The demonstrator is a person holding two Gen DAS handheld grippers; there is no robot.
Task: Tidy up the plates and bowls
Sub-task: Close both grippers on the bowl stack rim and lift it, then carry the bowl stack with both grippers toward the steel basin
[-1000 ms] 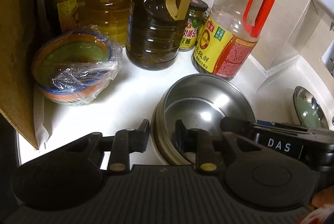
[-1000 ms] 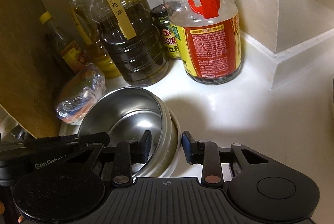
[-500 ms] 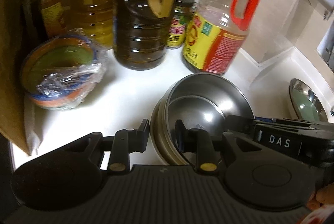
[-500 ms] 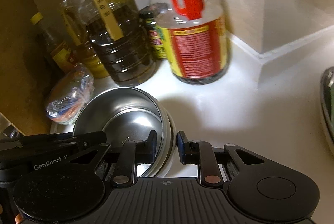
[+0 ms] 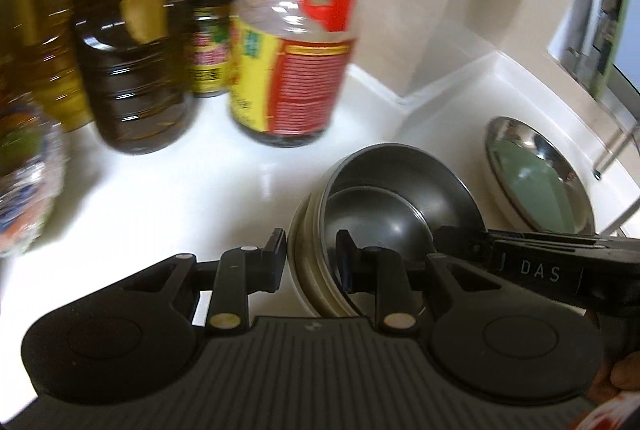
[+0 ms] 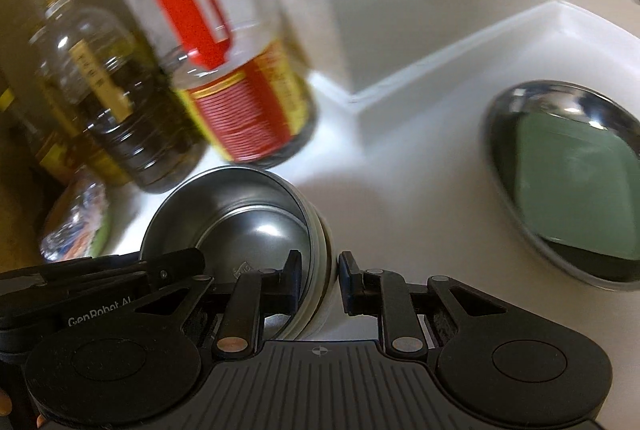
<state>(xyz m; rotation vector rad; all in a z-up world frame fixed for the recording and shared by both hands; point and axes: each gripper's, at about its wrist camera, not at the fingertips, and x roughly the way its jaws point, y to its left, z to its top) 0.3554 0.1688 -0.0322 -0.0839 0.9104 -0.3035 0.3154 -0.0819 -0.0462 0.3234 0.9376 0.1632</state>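
A stack of nested steel bowls (image 5: 404, 185) (image 6: 244, 218), with a white bowl at the bottom, is held between both grippers above the white counter (image 5: 160, 213). My left gripper (image 5: 310, 256) is shut on the stack's left rim, one finger outside the wall and one inside. My right gripper (image 6: 320, 270) is shut on the opposite rim in the same way. Each gripper's body shows in the other's view. A shiny steel plate (image 5: 536, 181) (image 6: 568, 169) lies on the counter to the right of the stack.
Large oil bottles (image 5: 132, 69), a small jar (image 5: 210, 41) and a bottle with a red handle (image 5: 292, 69) (image 6: 240, 101) stand at the back left. A plastic-wrapped bowl (image 5: 24, 173) (image 6: 76, 230) sits far left. Wall corner and counter ledge (image 6: 440, 77) run behind.
The right gripper's jaws closed onto the stack's rim. Both grippers then moved right with the stack, away from the bottles and toward the steel plate.
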